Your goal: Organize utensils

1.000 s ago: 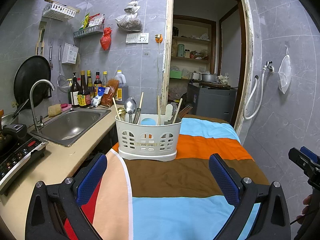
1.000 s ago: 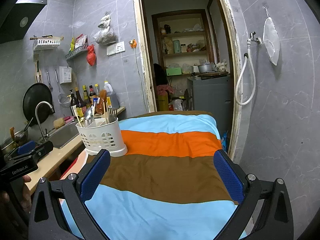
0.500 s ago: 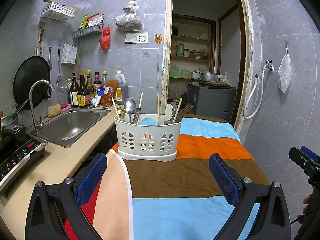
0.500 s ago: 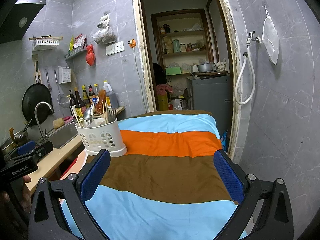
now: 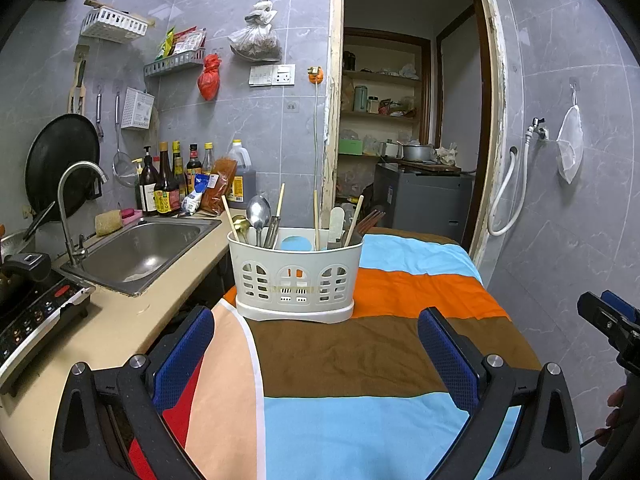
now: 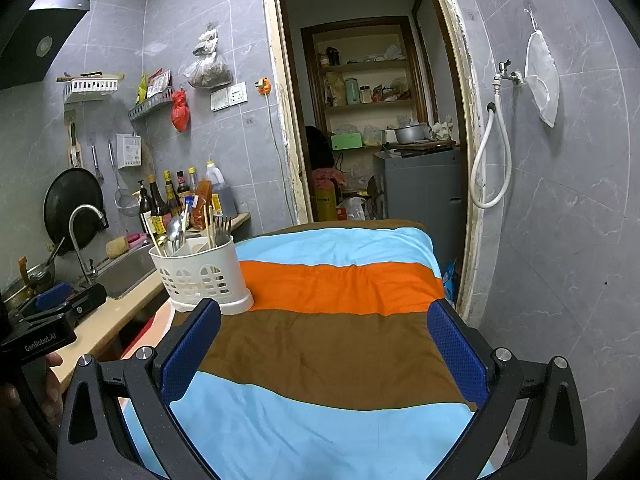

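Observation:
A white utensil caddy [image 5: 295, 276] stands upright on the striped cloth [image 5: 340, 352], straight ahead of my left gripper [image 5: 316, 344]. It holds a large spoon [image 5: 257, 212], chopsticks, forks and other utensils. In the right wrist view the caddy [image 6: 200, 274] is at the left, just beyond my right gripper's left finger. My left gripper is open and empty, a short way in front of the caddy. My right gripper [image 6: 324, 340] is open and empty above the brown stripe of the cloth [image 6: 340, 352].
A sink [image 5: 140, 252] with a tap [image 5: 74, 208] and a counter lie to the left, with sauce bottles [image 5: 168, 188] behind and an induction cooker [image 5: 32, 316] nearer. An open doorway [image 5: 400, 140] is behind the table. A tiled wall with a hose [image 6: 490, 156] is at the right.
Almost nothing has moved. Both views drift very slightly; both grippers stay open and empty.

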Demonstrator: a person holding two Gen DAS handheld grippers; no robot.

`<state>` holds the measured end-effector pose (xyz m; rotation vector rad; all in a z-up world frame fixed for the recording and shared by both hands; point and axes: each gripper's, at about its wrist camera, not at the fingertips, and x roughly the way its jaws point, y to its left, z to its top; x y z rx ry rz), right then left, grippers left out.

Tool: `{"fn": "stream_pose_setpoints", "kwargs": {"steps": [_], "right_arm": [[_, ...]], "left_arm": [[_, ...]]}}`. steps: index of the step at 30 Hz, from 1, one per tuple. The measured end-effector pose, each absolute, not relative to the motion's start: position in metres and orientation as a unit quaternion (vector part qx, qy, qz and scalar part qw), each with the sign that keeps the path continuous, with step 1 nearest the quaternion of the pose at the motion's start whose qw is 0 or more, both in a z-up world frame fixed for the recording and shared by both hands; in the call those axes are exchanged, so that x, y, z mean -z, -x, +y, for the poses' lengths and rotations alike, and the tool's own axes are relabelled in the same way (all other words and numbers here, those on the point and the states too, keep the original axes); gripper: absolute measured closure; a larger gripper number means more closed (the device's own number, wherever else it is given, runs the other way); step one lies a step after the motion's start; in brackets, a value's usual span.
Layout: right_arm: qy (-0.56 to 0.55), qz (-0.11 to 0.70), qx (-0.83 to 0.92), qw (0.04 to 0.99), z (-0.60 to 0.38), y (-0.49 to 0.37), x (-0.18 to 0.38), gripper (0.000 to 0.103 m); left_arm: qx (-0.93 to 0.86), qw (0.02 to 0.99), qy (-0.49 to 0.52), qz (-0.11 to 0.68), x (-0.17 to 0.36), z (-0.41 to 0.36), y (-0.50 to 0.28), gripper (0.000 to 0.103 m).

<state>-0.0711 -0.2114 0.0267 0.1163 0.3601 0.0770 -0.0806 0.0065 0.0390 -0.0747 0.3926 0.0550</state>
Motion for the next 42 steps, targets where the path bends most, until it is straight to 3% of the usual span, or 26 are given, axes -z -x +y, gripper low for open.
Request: {"fn": "stream_pose_setpoints", "kwargs": {"steps": [42], "right_arm": [[-0.059,0.184,-0.039,0.980,-0.2106,0.0702,-0.0243,0.001]], "left_arm": [[-0.030,0.979,0.029,0.198,-0.0391,0.0136,0.0755,0.001]]}}
